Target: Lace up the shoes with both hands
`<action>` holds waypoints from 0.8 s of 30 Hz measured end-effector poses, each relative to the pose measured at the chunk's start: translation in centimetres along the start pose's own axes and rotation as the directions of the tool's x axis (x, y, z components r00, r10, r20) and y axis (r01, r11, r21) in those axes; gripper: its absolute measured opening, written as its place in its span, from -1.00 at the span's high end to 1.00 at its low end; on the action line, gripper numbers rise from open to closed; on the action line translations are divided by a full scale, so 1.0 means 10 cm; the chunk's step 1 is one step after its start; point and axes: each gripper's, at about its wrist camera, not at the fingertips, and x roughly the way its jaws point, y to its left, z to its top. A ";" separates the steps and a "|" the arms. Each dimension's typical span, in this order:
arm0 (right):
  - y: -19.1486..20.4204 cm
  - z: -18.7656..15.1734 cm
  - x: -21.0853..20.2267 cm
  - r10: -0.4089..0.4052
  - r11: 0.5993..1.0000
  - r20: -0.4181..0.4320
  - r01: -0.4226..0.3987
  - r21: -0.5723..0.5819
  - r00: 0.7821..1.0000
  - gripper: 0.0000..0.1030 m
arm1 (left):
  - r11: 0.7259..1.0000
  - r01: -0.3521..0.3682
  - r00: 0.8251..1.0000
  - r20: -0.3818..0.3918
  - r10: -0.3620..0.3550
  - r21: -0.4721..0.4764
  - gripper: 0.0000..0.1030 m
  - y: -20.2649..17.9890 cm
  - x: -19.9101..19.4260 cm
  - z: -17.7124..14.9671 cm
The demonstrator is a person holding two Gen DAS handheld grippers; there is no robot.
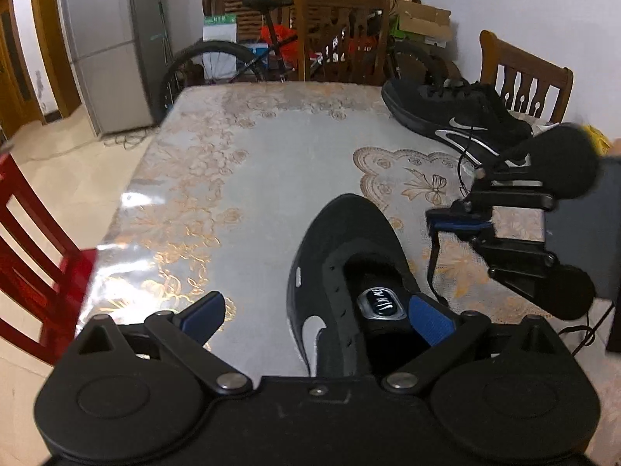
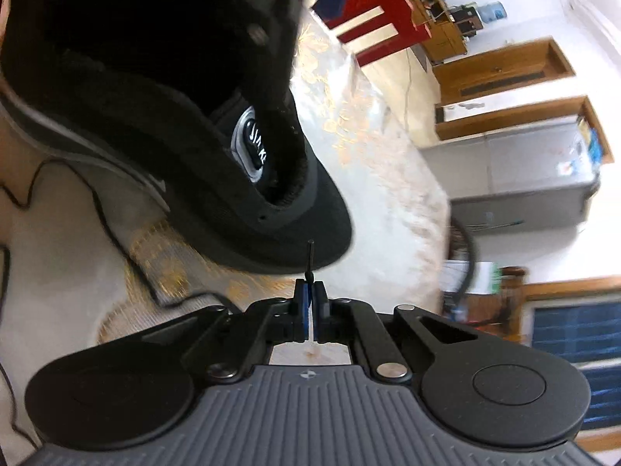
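An unlaced black shoe [image 1: 341, 248] with a white swoosh lies on the table, toe pointing away, its eyelets bare. My left gripper [image 1: 316, 314] stands open wide around its heel end. One blue pad [image 1: 431, 320] rests over the shoe's opening, the other [image 1: 203, 310] above the tablecloth. To the shoe's right, my right gripper [image 1: 458, 225] is shut on the black lace [image 1: 431, 260], which hangs below it. In the right wrist view the right gripper [image 2: 310, 295] pinches the lace tip [image 2: 309, 258], which sticks up just short of the shoe's [image 2: 155, 116] toe. Loose lace [image 2: 116, 240] trails over the cloth.
A second, laced black shoe [image 1: 458, 116] lies at the far right of the floral-clothed table [image 1: 233, 194]. A red chair [image 1: 35, 256] stands at the left edge, a wooden chair [image 1: 524, 73] at the far right. A bicycle [image 1: 271, 50] and fridge [image 1: 104, 39] stand beyond.
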 end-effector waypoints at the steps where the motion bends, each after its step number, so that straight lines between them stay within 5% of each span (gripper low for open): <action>1: 0.05 0.04 -0.02 -0.041 0.998 -0.023 0.040 -0.049 0.999 0.97 | 1.000 0.004 1.000 0.000 -0.004 -0.002 -0.96 -0.01 0.01 0.00; 5: 0.37 0.19 0.04 -0.204 0.960 -0.104 0.178 -0.217 0.973 0.97 | 0.999 0.042 0.999 0.011 -0.042 0.006 -0.97 -0.02 -0.04 -0.05; 16: 0.64 0.54 0.26 -0.248 0.962 -0.341 0.189 -0.198 0.907 0.97 | 0.988 0.152 0.988 -0.001 -0.152 0.030 -0.96 0.25 -0.05 -0.11; 24: 0.62 0.65 0.25 -0.175 0.980 -0.363 0.127 -0.152 0.915 0.96 | 0.971 0.235 0.971 0.021 -0.236 0.040 -0.96 0.53 -0.14 -0.12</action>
